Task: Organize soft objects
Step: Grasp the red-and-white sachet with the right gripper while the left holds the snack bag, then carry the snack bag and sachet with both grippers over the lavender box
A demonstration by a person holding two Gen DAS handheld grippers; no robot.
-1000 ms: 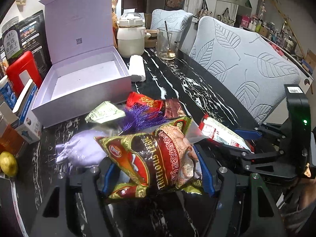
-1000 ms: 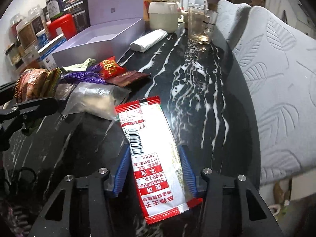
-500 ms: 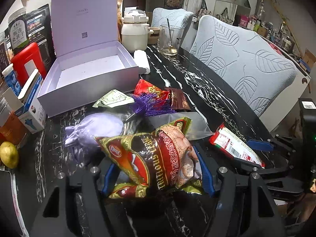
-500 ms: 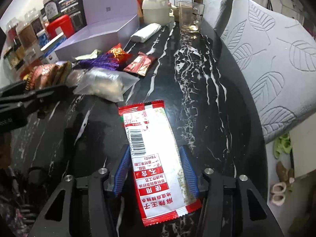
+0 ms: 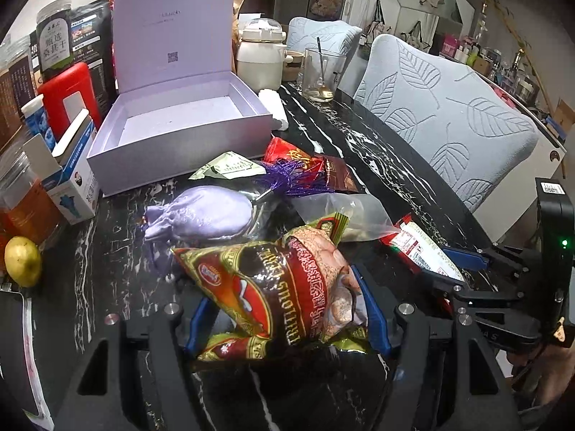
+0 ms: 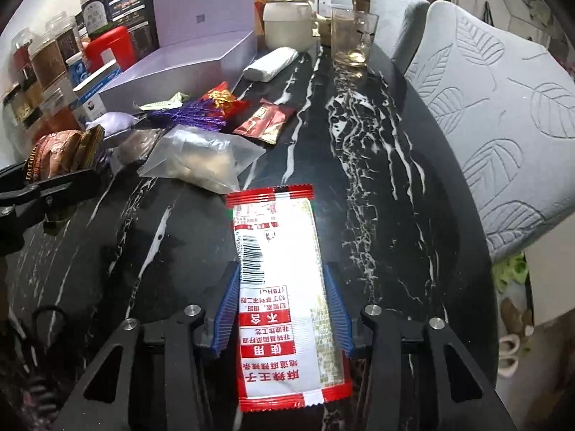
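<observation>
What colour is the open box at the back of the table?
Pale lilac, inside and out. The box shows best in the left wrist view.

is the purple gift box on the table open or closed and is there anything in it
Open and empty. The lavender box has its lid standing upright at the back, and the left wrist view shows only a bare floor inside.

Open lavender cardboard box (image 5: 179, 122) sits at rear left on black marbled table (image 5: 377, 151). Before it: lilac satin pouch (image 5: 201, 212); clear plastic bag (image 6: 201, 158) to its right. Flat red-and-white sachet (image 6: 280, 287) lies nearest, right of the pile.
</observation>
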